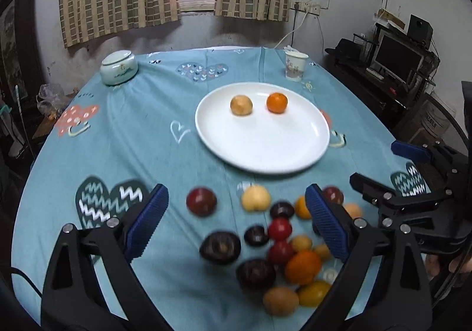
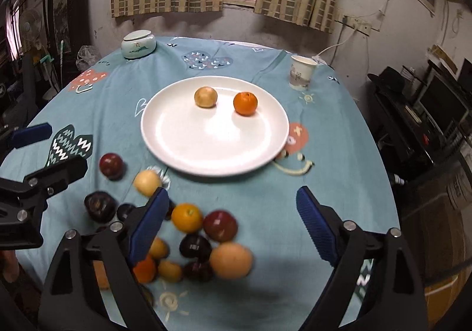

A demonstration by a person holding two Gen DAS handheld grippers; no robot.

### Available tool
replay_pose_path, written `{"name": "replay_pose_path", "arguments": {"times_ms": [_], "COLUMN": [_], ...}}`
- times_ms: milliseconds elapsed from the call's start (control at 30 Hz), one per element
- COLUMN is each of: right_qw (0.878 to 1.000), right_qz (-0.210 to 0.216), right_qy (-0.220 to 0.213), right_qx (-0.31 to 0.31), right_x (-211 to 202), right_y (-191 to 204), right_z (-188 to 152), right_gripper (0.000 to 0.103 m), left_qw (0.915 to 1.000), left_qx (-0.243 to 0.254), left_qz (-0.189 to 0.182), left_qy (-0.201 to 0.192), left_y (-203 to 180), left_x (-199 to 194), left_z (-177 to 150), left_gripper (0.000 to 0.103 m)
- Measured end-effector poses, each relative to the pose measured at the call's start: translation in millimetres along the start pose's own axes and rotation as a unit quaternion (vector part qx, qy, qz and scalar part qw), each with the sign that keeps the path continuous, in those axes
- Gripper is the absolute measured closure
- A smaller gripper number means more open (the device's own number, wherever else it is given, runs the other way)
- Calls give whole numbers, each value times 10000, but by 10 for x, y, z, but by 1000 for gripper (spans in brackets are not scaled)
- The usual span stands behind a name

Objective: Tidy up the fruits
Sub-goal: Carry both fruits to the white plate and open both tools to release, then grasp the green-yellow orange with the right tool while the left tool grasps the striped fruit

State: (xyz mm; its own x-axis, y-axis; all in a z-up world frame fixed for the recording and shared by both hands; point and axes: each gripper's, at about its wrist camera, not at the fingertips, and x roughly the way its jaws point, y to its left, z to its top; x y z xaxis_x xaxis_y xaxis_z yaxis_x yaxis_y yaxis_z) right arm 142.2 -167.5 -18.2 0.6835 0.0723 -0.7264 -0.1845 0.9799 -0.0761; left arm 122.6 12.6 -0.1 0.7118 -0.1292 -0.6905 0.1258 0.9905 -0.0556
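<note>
Here both grippers stand wide and empty, nothing between their blue ribbed pads. The round white ceramic plate (image 1: 262,127) sits at frame centre on the teal patterned tablecloth (image 1: 141,130), carrying a tan round fruit (image 1: 241,105) and a small orange (image 1: 276,102), apart from each other. The loose heap of dark, red, orange and yellow fruits (image 1: 277,245) lies low in the frame, on the near side of the plate. In the left view it falls between the left gripper (image 1: 236,221) fingers; in the right view it lies toward the lower left of the right gripper (image 2: 230,219). Likely the left hand is better placed.
</note>
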Motion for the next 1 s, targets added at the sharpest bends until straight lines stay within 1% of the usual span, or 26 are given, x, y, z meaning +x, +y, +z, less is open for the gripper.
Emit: {"name": "replay_pose_path", "arguments": {"times_ms": [100, 233, 400, 500, 567, 700, 733, 800, 833, 867, 933, 1000], "right_qw": [10000, 9998, 9997, 9998, 9995, 9943, 9927, 9900, 9895, 9888, 9873, 9852], "right_qz": [-23, -57, -100, -43, 239, 1058, 1194, 1400, 1436, 1476, 1549, 1640], "right_qy": [-59, -148, -197, -178, -173, 9, 55, 78, 110, 192, 351, 497], "right_qx": [65, 118, 55, 45, 80, 154, 150, 142, 112, 65, 18, -26], "right_x": [-145, -293, -424, -473, -496, -441, -421, -370, -337, -283, -198, -104], "right_y": [32, 63, 128, 159, 159, 247, 288, 376, 413, 459, 511, 558], "right_z": [-136, -224, -342, -501, -654, -983, -1030, -1078, -1080, -1072, -1059, -1065], "right_gripper": [14, 14, 14, 14, 14, 14, 14, 20, 30, 38, 43, 44], "left_qw": [10000, 10000, 9999, 9996, 9995, 9989, 9988, 9984, 9982, 9979, 9978, 9979], "left_qx": [57, 29, 9, 25, 37, 24, 8, -27, -40, -53, -61, -54], "left_qz": [79, 74, 151, 266, 278, 280, 273, 259, 257, 256, 228, 221], "left_qy": [-10, -34, 0, 75, 156, 370, 410, 502, 542, 591, 614, 611], "left_y": [0, 24, 89, 124, 148, 198, 218, 238, 246, 254, 266, 269], "left_x": [-106, -221, -285, -302, -305, -263, -247, -204, -183, -165, -165, -175], "left_z": [-153, -311, -467, -606, -719, -961, -995, -1053, -1069, -1093, -1114, -1126], "left_gripper": [8, 8, 8, 8, 8, 8, 8, 8, 8, 8, 8, 8]}}
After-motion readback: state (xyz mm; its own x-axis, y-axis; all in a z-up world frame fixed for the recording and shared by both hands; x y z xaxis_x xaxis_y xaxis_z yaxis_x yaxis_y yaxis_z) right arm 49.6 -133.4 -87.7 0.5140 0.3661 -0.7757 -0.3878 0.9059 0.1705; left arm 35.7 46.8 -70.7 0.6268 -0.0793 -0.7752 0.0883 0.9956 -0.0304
